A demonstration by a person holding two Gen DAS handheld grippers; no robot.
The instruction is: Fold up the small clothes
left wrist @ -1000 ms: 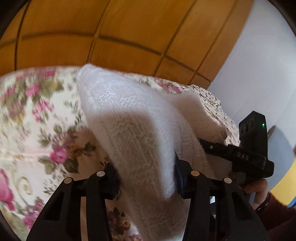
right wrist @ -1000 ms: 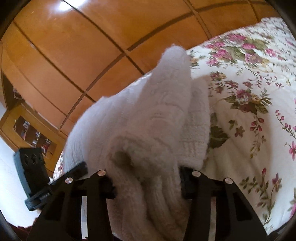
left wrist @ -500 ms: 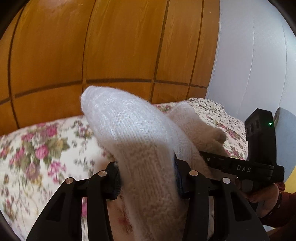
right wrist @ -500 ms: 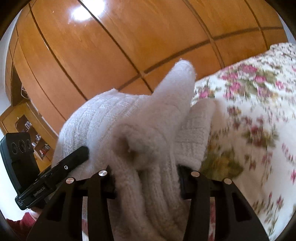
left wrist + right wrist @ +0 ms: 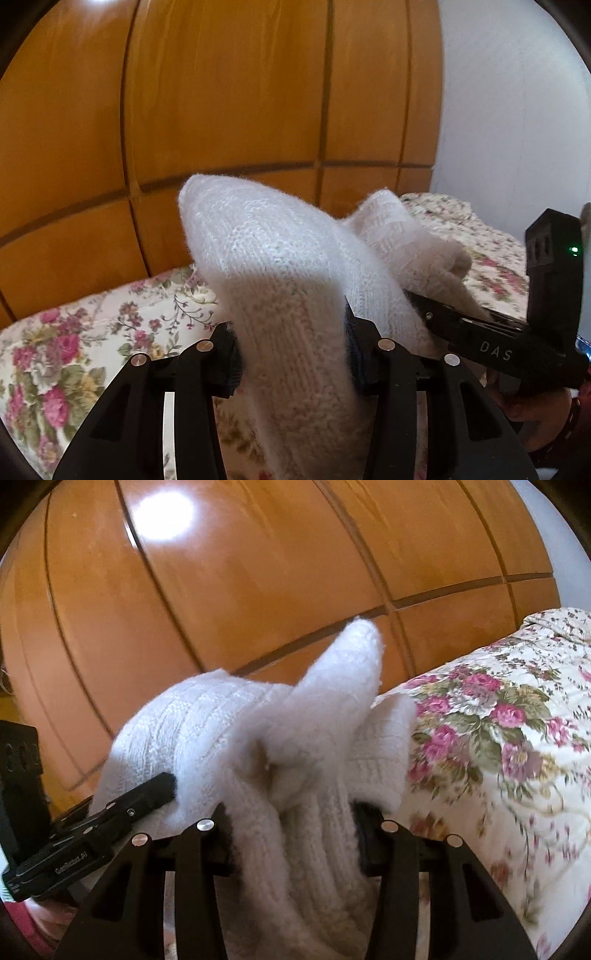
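Both sets of jaws are pinching cloth. Left gripper (image 5: 291, 354) clamps a thick bunch of the white knitted garment (image 5: 273, 280) at the lower centre of its frame; right gripper (image 5: 291, 834) clamps another bunch of the same garment (image 5: 295, 746) likewise. Each tool shows in the other's view: the right gripper (image 5: 491, 347) at the lower right of the left view, the left gripper (image 5: 92, 830) at the lower left of the right view, both buried in the knit.

Garment is held aloft and bunched between the two tools, above the flowered bedspread (image 5: 74, 339), with the wooden panelled wall (image 5: 221, 92) behind.

Judgement: step in hand is carrying or lifting the garment between folds; no flat fold is visible. Next move calls for lowering it onto the bedspread (image 5: 498, 738), keeping both held edges level and taut so the layers land aligned before either grip is released.
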